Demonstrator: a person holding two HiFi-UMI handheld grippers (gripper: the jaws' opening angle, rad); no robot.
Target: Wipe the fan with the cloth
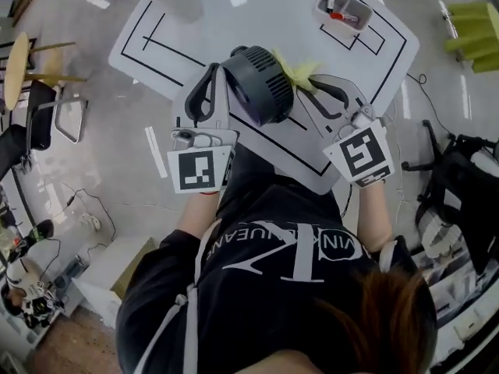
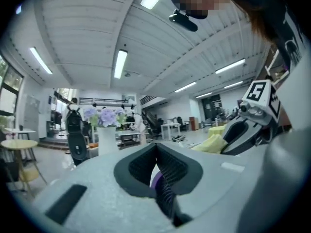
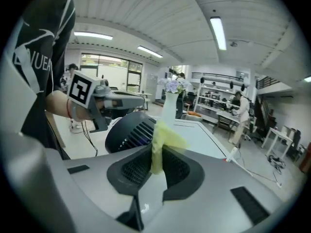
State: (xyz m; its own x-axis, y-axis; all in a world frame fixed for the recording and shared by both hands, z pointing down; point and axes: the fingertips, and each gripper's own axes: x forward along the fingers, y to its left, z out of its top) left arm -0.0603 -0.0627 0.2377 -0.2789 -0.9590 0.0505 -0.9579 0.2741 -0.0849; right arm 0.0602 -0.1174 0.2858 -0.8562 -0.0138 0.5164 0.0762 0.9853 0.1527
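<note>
1. Fan (image 1: 261, 84): dark, round, slatted housing. It stands on the white table (image 1: 195, 29) near the edge closest to the person, between the two grippers.
2. Right gripper (image 3: 156, 152): jaws clamped on the yellow cloth (image 1: 300, 72). A bunched end sticks out past the jaw tips and sits at the fan's right side. From the head view it looks to be touching the housing.
3. Left gripper (image 2: 156, 152): jaws pressed together at the tips. A thin white-and-purple sliver shows in the narrow gap lower down; I cannot tell what it is. In the head view this gripper lies against the fan's left side. Whether it is actually holding any part of the fan cannot be made out.
4. Both grippers angle inward toward the fan, with their marker cubes on the person's side.
5. Elsewhere: a small container (image 1: 343, 10) with pens sits at the table's far right. A white vase (image 2: 104, 132) of purple flowers stands at the far left.
</note>
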